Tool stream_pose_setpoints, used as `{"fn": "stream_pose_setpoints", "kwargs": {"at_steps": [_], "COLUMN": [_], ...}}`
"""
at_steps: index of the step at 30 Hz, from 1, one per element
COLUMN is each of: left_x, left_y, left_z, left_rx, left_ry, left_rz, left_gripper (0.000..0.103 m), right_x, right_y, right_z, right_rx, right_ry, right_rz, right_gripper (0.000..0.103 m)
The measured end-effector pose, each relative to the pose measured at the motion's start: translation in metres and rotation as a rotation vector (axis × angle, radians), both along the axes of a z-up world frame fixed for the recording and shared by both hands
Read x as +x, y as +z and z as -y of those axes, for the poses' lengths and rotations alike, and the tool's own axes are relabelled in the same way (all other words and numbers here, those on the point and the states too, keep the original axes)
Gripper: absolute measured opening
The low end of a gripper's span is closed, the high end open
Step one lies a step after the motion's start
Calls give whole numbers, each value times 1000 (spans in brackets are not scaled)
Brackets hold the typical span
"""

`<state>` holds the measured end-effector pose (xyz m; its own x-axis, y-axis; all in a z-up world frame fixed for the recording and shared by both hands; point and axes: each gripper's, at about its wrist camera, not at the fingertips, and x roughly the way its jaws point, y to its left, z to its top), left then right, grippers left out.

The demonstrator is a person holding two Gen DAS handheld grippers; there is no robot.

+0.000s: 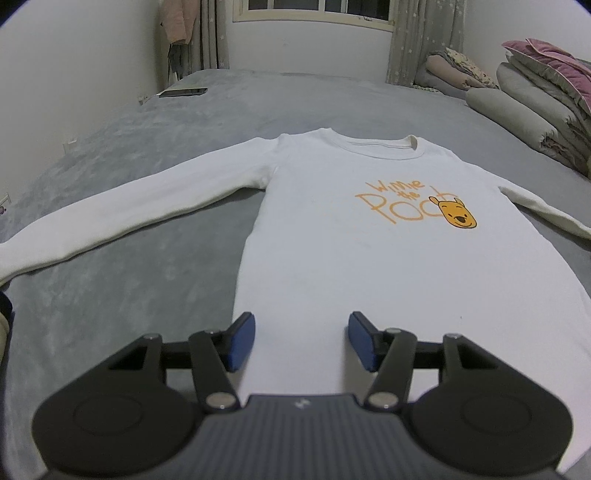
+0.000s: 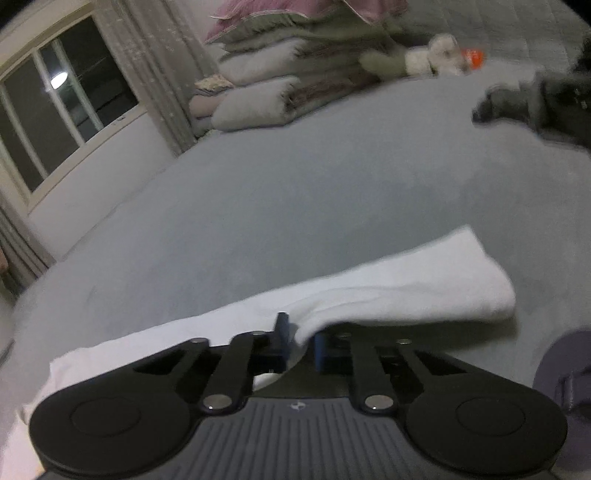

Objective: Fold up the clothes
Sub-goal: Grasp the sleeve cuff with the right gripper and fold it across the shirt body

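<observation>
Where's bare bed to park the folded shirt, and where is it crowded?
Free: grey bedspread between the white long-sleeve shirt's collar and the window wall; also left, below the spread sleeve. Crowded: stacked folded quilts along the right edge; dark phone at far left.

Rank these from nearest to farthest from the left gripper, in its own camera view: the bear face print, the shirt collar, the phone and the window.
From the left gripper:
1. Bear face print, right on the chest.
2. Shirt collar, beyond it, centre.
3. Phone, far left, by the wall.
4. Window, back wall.
</observation>
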<state>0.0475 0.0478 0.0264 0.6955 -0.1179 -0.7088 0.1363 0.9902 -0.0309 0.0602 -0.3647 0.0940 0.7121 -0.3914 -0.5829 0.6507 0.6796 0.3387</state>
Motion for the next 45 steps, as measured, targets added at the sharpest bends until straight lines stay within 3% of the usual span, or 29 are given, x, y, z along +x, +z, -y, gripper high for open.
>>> {"fn": "stream_pose_setpoints", "kwargs": {"at_steps": [6, 10, 13, 15, 18, 27, 29, 32, 36, 40, 45], "left_x": [1, 4, 8, 9, 10, 9, 8, 6, 6, 7, 10], "left_y": [4, 8, 13, 17, 22, 25, 27, 28, 29, 26, 26], "left_z": [-5, -20, -39, -51, -69, -81, -81, -79, -76, -76, -75], "left_rx": [-30, -89, -161, -196, -221, -245, -249, -252, -259, -247, -246], "left_ry": [5, 27, 68, 99, 155, 168, 167, 155, 143, 149, 142], "left_rz": [1, 1, 0, 3, 16, 24, 30, 36, 43, 41, 39], "left_gripper": [54, 54, 55, 56, 57, 57, 58, 58, 59, 59, 60], "right_x": [6, 20, 37, 39, 19, -66, -69, -72, -66, -56, -53], "right_y": [30, 56, 81, 89, 70, -56, -47, -30, -11, 0, 3], "right_z": [-41, -75, -122, -164, -242, -360, -356, -352, -348, -345, -345], "right_rx": [-351, -570, -738, -871, -1135, -1444, -1387, -1283, -1137, -958, -803], "right_ry": [104, 191, 329, 487, 797, 1433, 1432, 1423, 1433, 1470, 1521], "right_rz": [60, 109, 176, 226, 247, 9, 24, 47, 60, 52, 26], "right_gripper": [7, 7, 7, 7, 6, 5, 8, 24, 29, 56, 57]}}
